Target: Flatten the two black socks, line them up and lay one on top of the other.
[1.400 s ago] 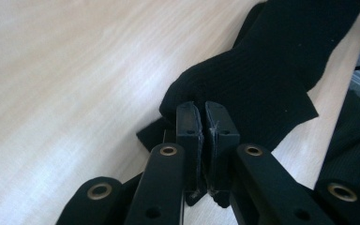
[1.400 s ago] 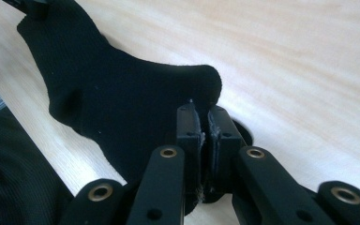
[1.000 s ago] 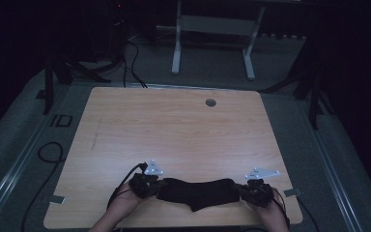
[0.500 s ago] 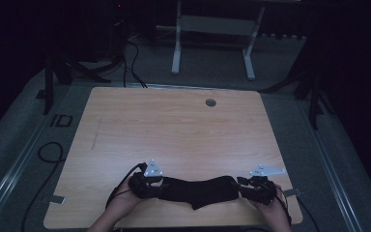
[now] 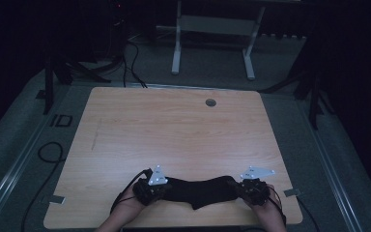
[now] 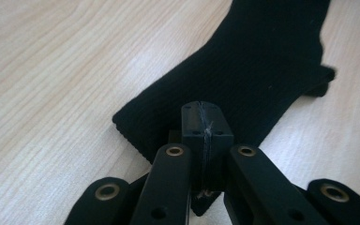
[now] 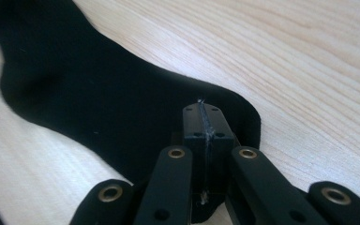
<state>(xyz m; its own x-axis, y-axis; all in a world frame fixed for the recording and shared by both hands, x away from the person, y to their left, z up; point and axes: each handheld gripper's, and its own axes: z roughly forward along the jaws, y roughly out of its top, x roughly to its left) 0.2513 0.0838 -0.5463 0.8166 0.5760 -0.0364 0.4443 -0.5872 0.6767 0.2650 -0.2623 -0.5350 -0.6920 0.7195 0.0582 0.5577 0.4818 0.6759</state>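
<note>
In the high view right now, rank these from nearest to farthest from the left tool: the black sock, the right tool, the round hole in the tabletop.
1. Black sock: pinched in the left tool.
2. Right tool: at the sock's other end, to the right.
3. Round hole: near the table's far edge.

- Left black two-jaw gripper (image 5: pixel 150 189), held low in the person's left hand (image 5: pixel 128 209), has just closed; its jaws meet flush.
- Right black two-jaw gripper (image 5: pixel 252 189), in the right hand (image 5: pixel 265 211), likewise pressed together, just closed.
</note>
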